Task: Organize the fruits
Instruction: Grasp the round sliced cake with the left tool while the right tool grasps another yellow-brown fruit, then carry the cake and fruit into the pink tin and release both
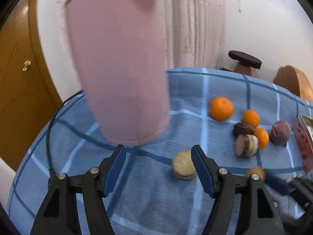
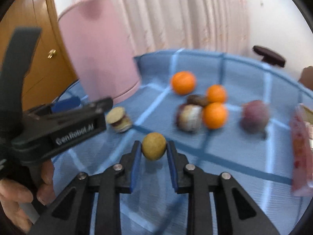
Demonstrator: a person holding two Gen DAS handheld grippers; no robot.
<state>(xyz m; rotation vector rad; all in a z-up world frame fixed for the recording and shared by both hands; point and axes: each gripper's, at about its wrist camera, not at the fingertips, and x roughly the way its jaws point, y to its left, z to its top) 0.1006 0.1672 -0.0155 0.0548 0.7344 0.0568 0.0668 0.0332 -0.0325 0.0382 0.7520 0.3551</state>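
Observation:
My right gripper (image 2: 154,145) is shut on a small round yellow-brown fruit (image 2: 154,146) and holds it above the blue checked cloth (image 2: 225,176). The fruit also shows in the left wrist view (image 1: 255,172). My left gripper (image 1: 157,149) is open and empty, its tips just short of a tall pink container (image 1: 119,62). Three oranges (image 1: 221,108) (image 1: 251,118) (image 1: 261,138) lie at the right with a purple fruit (image 1: 280,132) and a cut purple-and-white fruit (image 1: 246,145). In the right wrist view the oranges (image 2: 183,82) lie beyond the held fruit.
A round sandwich biscuit (image 1: 183,165) lies between the left gripper's fingers' line and the fruit pile. A dark brown round piece (image 1: 243,128) sits among the oranges. A red printed packet (image 2: 301,152) lies at the cloth's right edge. A black cable (image 1: 49,137) runs along the left edge.

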